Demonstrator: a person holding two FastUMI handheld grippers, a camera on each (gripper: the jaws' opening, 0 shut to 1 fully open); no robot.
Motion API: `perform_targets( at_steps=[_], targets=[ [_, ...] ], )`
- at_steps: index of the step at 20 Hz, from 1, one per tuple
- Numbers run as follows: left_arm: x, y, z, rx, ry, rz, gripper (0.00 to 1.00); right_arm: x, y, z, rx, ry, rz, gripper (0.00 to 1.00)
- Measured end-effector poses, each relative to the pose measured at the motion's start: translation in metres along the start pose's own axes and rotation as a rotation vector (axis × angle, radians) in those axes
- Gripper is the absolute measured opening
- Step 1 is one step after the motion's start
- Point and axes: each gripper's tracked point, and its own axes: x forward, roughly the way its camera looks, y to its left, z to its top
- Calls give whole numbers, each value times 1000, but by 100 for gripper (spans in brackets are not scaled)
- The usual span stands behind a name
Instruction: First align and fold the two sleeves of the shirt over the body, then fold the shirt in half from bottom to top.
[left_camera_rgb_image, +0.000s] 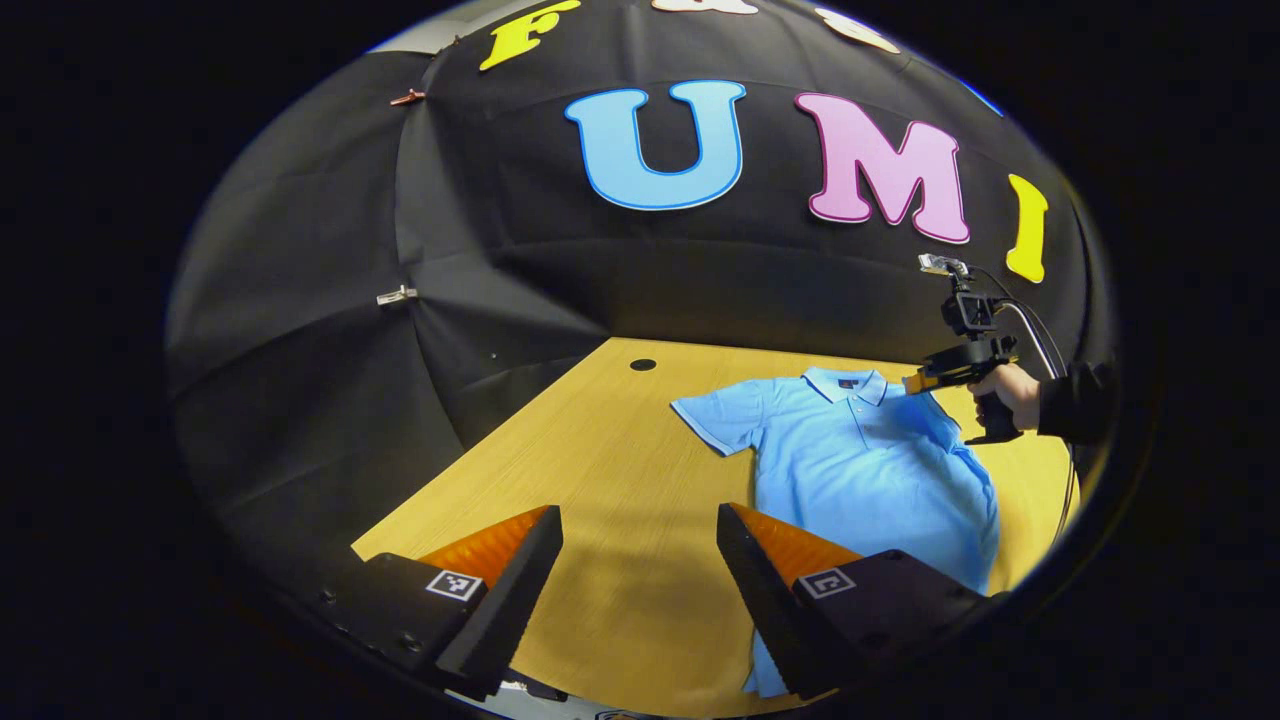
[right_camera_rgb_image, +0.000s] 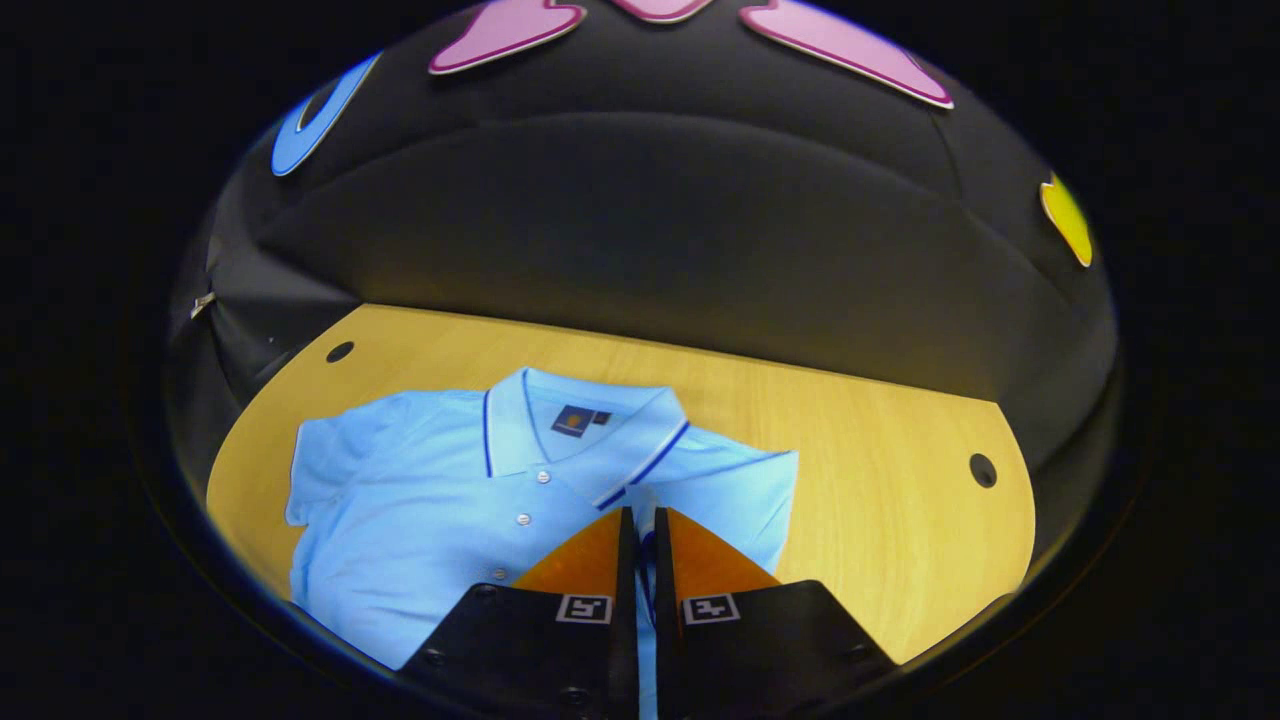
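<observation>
A wooden table (left_camera_rgb_image: 600, 470) is seen ahead of the left gripper's (left_camera_rgb_image: 640, 525) fingers, with a light blue polo shirt (left_camera_rgb_image: 860, 470) laid flat on it, ahead and rightward.

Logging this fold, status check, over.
Left gripper open above table. Right gripper shut on shirt sleeve fabric, folded over body. Other sleeve still out. Nothing in the way.
</observation>
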Motion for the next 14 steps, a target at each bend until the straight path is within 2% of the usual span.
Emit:
perform_targets(
  at_steps=[1, 5, 6, 7, 8, 10, 11, 12, 13, 14],
  targets=[
    [1, 1, -1, -4, 1, 2, 99, 1, 12, -3, -2, 5, 26, 11],
    [11, -7, 1, -26, -5, -4, 99, -7, 52, -9, 2, 12, 135, 26],
    [15, -10, 4, -30, -12, -8, 99, -10, 59, -10, 7, 10, 160, 25],
    [18, -14, 7, -33, -19, -13, 99, -15, 62, -11, 5, 8, 171, 35],
    [23, -17, 12, -37, -28, -19, 99, -21, 64, -11, 2, 7, 180, 39],
    [36, -27, 21, -42, -44, -44, 99, -36, 64, -12, 3, -3, 193, 54],
    [43, -31, 27, -42, -54, -58, 99, -44, 61, -11, 4, -12, 192, 63],
    [52, -34, 33, -43, -61, -72, 99, -53, 55, -10, 0, -23, 187, 81],
    [62, -37, 39, -44, -69, -84, 99, -60, 46, -10, -5, -34, 170, 92],
    [71, -40, 45, -49, -71, -99, 99, -68, 38, -9, -15, -44, 159, 98]
  ],
)
